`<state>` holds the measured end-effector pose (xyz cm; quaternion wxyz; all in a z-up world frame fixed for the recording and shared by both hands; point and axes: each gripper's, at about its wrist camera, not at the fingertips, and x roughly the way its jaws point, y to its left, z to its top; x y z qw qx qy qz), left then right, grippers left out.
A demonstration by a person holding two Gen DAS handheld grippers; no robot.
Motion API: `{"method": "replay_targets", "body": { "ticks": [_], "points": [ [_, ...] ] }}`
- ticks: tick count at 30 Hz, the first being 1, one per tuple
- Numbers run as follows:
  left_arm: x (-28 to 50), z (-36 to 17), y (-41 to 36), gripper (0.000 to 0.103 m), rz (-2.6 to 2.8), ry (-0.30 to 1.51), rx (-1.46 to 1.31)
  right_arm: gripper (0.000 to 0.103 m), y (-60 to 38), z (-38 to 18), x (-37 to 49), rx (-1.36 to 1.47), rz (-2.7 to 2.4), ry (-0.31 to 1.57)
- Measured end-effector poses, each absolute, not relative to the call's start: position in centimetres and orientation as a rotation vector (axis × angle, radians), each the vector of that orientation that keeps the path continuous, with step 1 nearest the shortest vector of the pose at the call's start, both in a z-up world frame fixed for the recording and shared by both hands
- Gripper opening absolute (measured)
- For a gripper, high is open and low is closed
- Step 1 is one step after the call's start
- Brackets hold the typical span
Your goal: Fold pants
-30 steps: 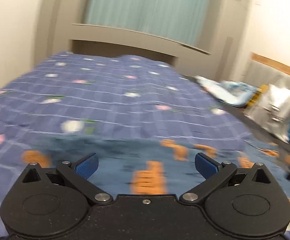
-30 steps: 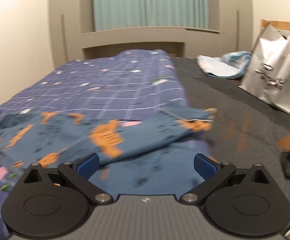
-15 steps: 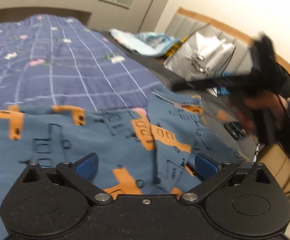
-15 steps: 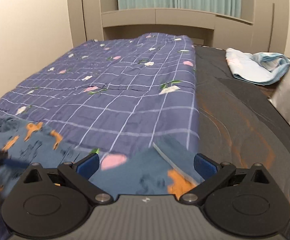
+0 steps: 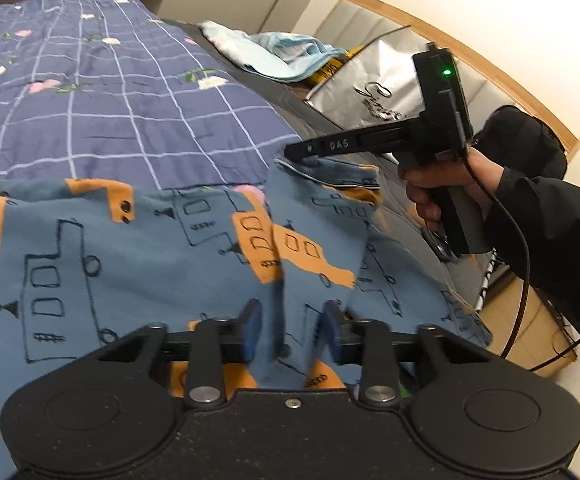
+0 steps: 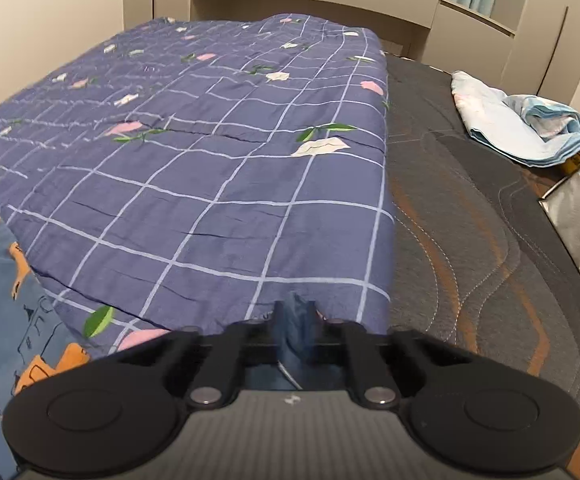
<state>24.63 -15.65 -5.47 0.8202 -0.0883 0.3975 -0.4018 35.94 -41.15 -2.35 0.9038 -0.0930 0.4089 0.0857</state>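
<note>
Blue pants [image 5: 129, 264] with orange house prints lie spread across the bed. My left gripper [image 5: 292, 330] points down at them near the front. Its jaws are closing and its blue pads [image 5: 253, 326] squeeze a raised fold of the fabric. My right gripper [image 5: 292, 151], held by a hand in a black sleeve [image 5: 442, 188], has its tip on the pants' far right corner. Up close, the right gripper [image 6: 294, 316] is closing with a tuft of blue fabric pinched between its jaws. More of the pants [image 6: 5, 300] shows at the lower left of the right wrist view.
A purple checked quilt [image 6: 209, 160] covers the bed beyond the pants, with bare dark grey mattress [image 6: 470, 240] to its right. A light blue cloth heap [image 6: 510, 128] and a silver bag [image 5: 370, 80] lie at the right. A cardboard box [image 5: 530, 320] stands beside the bed.
Both grippers went from wide open to closed on pants fabric. The left one swung right and tipped down over the pants. The right one moved to the pants' right corner.
</note>
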Motion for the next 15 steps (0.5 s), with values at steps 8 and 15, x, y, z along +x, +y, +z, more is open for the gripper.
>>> {"method": "replay_targets", "body": {
  "ticks": [8,15],
  "points": [
    [23.6,-3.4,-15.9,0.0,-0.844,0.788,-0.113,0.006,-42.3,2.2,30.4,-0.222,0.186,0.676],
    [21.3,-0.5,-15.8,0.0,-0.863,0.665,0.03,0.006,-45.6,7.6,19.7,-0.185,0.1,0.48]
  ]
}}
